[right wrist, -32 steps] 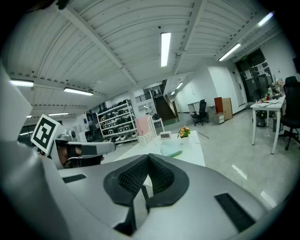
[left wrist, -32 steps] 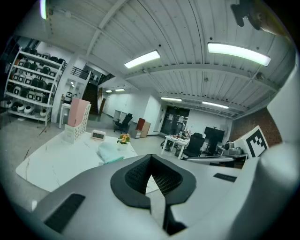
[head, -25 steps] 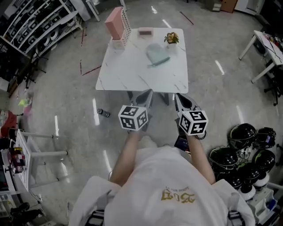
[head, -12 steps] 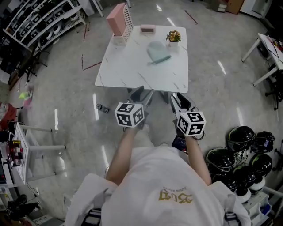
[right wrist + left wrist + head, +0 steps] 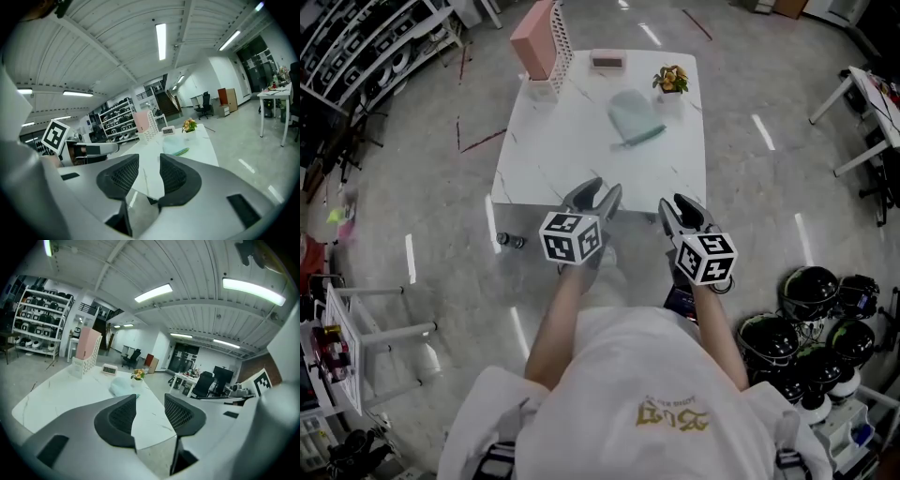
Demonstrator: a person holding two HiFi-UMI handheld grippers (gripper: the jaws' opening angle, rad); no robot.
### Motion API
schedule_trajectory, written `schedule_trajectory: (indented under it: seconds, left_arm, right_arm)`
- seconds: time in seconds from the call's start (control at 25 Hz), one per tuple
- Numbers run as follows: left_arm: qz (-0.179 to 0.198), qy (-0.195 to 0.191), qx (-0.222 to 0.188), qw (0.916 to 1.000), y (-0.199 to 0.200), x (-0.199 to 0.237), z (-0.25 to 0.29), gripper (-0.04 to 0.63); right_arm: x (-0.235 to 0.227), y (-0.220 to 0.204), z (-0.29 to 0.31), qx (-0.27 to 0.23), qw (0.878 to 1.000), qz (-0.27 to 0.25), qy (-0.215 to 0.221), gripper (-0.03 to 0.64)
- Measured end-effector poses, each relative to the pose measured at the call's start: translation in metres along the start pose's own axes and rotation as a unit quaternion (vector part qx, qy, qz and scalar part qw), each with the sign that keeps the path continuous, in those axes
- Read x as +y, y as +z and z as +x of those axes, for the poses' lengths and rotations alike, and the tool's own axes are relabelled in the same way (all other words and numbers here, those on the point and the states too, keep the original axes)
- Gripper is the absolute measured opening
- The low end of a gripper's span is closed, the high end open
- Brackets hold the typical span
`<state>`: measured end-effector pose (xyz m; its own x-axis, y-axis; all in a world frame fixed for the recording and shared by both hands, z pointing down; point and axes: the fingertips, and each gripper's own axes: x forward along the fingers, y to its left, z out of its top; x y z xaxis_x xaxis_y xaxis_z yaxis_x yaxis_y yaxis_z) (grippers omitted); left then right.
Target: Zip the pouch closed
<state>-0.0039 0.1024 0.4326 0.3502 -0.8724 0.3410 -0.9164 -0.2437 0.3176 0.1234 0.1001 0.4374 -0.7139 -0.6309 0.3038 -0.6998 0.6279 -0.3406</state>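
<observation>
- Both grippers were pressed shut a second ago. Now the left gripper [image 5: 598,190] has its jaws spread, easing back inward, with nothing between them. The right gripper [image 5: 678,204] has its jaws spread and widening, also empty.
- Both have come forward from short of the white marble table [image 5: 572,150] to over its near edge.
- The pale green pouch [image 5: 635,117] lies untouched on the far half of the table, just in front of the small flower pot [image 5: 669,81] and well apart from both grippers.
- I cannot tell how far its zip is drawn.
- Judgement: this is the approach stage, with the zipping not begun. One gripper will likely need to pin the pouch while the other takes the pull.
</observation>
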Motion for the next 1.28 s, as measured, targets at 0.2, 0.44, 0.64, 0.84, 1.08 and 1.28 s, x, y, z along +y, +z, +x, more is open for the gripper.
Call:
schedule_trajectory:
  seconds: [0.2, 0.44, 0.64, 0.84, 1.08, 1.28]
  left_arm:
    - [0.005, -0.027, 0.03, 0.9992, 0.022, 0.048, 0.056, 0.201]
    - [0.003, -0.061, 0.06, 0.9964, 0.043, 0.1, 0.108, 0.189]
    - [0.011, -0.083, 0.093, 0.9921, 0.045, 0.129, 0.143, 0.194]
    - [0.024, -0.107, 0.125, 0.9861, 0.034, 0.143, 0.166, 0.195]
    - [0.021, -0.135, 0.162, 0.9773, 0.012, 0.148, 0.182, 0.195]
    - [0.042, -0.151, 0.193, 0.9686, -0.004, 0.138, 0.194, 0.196]
  right_arm:
    - [-0.027, 0.02, 0.06, 0.006, 0.999, 0.018, -0.033, 0.138]
    - [-0.036, 0.03, 0.129, 0.027, 0.998, 0.038, -0.046, 0.14]
    - [-0.047, 0.031, 0.166, 0.039, 0.996, 0.054, -0.066, 0.14]
    - [-0.059, 0.026, 0.188, 0.047, 0.992, 0.075, -0.085, 0.14]
    - [-0.069, 0.029, 0.199, 0.049, 0.991, 0.076, -0.095, 0.141]
    - [-0.081, 0.025, 0.203, 0.064, 0.991, 0.066, -0.093, 0.142]
